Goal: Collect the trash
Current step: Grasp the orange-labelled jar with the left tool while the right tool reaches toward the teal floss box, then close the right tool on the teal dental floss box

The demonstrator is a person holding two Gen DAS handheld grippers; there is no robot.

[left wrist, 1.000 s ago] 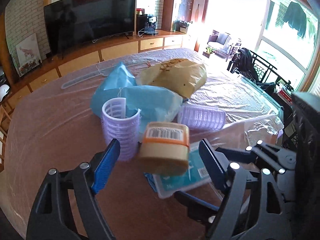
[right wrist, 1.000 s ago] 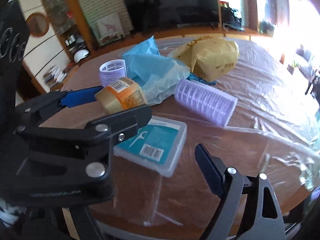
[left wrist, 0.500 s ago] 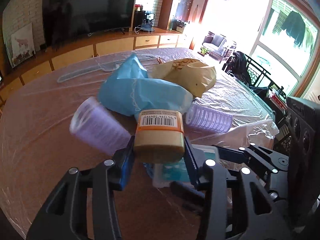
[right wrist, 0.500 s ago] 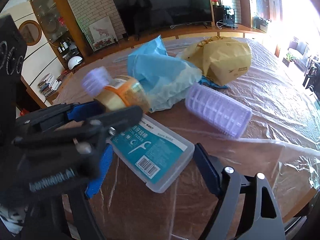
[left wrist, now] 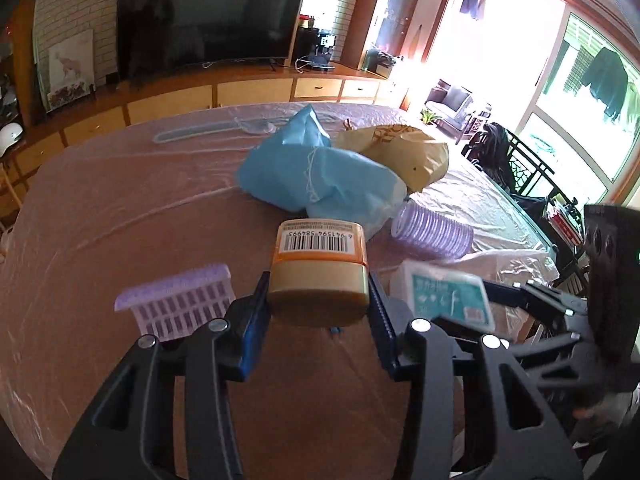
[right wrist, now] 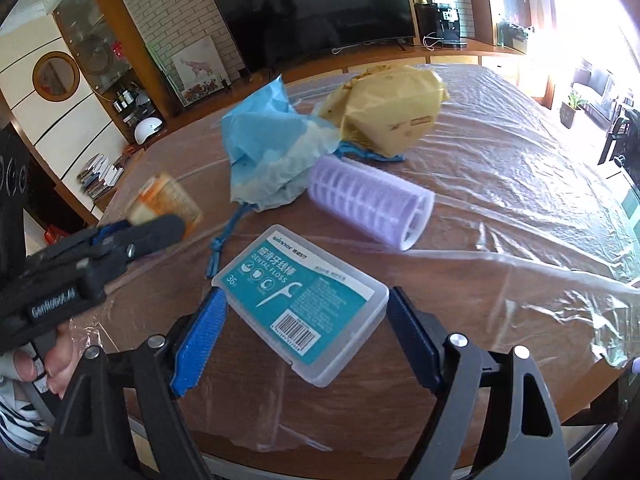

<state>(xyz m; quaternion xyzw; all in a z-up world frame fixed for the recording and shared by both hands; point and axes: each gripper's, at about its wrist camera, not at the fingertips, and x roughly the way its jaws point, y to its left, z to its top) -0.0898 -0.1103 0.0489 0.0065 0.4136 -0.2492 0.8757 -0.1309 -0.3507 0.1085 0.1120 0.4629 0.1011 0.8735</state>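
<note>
Surface: round brown wooden table (right wrist: 500,320) under a wrinkled clear plastic sheet (right wrist: 520,168). Room: brick wall at the back with a big dark curved TV (left wrist: 208,20) on a long wooden sideboard with pale drawer fronts (left wrist: 256,90), a framed animal print (left wrist: 70,68) leaning beside it, a black coffee machine (left wrist: 322,48) at the TV's right, bright windows on the right with dark clothes hanging outside. Left gripper (left wrist: 318,312) is clamped on a squat tan plastic jar with an orange band (left wrist: 318,276), blue pads pressing both its sides; the jar's barcode label faces the camera upside down, digits too distorted to trust. Right gripper (right wrist: 308,332) stands wide, its blue pads either side of a clear flat plastic box with a teal label (right wrist: 304,304), which lies on the table; can't tell if either pad touches it. Label reads "winner", "DENTAL FLOSS", "36", Chinese characters, a floss-pick drawing and a barcode. Left gripper body carries white lettering, roughly "GenRobot.AI". Other trash on the table: a lilac ribbed plastic hair roller (right wrist: 368,200) lying on its side behind the box, a second lilac roller (left wrist: 180,300) just left of the left gripper, a crumpled light-blue plastic bag (right wrist: 268,148) with a blue drawstring, and a crumpled tan paper bag (right wrist: 388,108) touching it at the back, print unreadable. A hand and striped sleeve (right wrist: 24,412) show at the lower left of the right wrist view.
</note>
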